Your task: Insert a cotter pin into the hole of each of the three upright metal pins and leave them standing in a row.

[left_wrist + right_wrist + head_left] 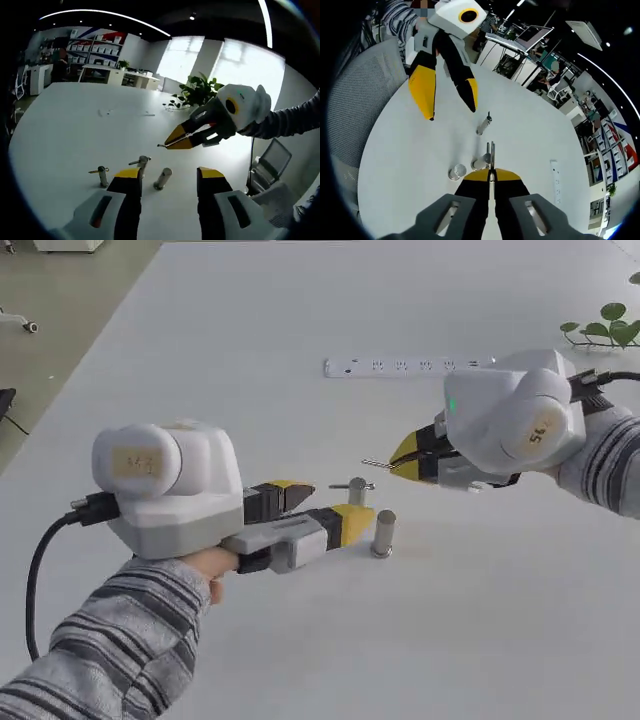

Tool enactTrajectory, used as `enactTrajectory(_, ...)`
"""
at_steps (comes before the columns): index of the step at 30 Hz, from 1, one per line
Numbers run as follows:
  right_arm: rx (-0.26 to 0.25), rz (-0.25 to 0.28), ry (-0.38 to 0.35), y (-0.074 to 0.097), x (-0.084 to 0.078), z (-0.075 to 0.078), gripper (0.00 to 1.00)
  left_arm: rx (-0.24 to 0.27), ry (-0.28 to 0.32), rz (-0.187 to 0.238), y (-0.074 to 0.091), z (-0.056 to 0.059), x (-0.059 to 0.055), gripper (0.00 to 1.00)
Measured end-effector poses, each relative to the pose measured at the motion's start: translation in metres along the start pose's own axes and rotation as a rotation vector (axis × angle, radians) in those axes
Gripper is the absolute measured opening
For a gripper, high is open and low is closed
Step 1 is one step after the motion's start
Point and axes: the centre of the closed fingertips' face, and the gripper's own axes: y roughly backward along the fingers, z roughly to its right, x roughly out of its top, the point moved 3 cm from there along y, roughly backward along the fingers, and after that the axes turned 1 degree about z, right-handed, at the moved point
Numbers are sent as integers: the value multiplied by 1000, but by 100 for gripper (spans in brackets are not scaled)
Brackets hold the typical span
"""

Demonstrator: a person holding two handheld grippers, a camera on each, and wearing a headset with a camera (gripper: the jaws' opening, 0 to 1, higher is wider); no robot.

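Three short metal pins stand on the white table. In the left gripper view, the left pin and the middle pin each carry a cotter pin; the right pin is bare. The bare pin stands just right of my left gripper, which is open with nothing between its jaws. A pinned one stands between those jaws. My right gripper is shut on a thin cotter pin, held a little above the pins. That cotter pin juts out over the pins below.
A white power strip lies farther back on the table. A green plant sits at the far right edge. A black cable trails from my left gripper. Office desks and chairs stand beyond the table.
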Motion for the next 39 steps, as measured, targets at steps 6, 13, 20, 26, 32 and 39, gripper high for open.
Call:
enactTrajectory(6,11,51,67,7,22,-16,0,-28,85,-10,-2,4,-1,32)
enactTrajectory(13,30,73,100,7,32,-27,0,-33,113,1,-6,8,2,24)
enactTrajectory(20,31,85,89,7,35,-29,0,-25,126,-7,-8,7,1,15)
enactTrajectory(26,32,92,92,7,39,-31,0,-28,126,-2,-10,8,2,9)
enactTrajectory(32,35,97,95,8,42,-32,0,-27,129,7,-10,8,3,3)
enactTrajectory(39,29,101,109,9,44,-31,0,-25,129,-5,-11,7,-1,0)
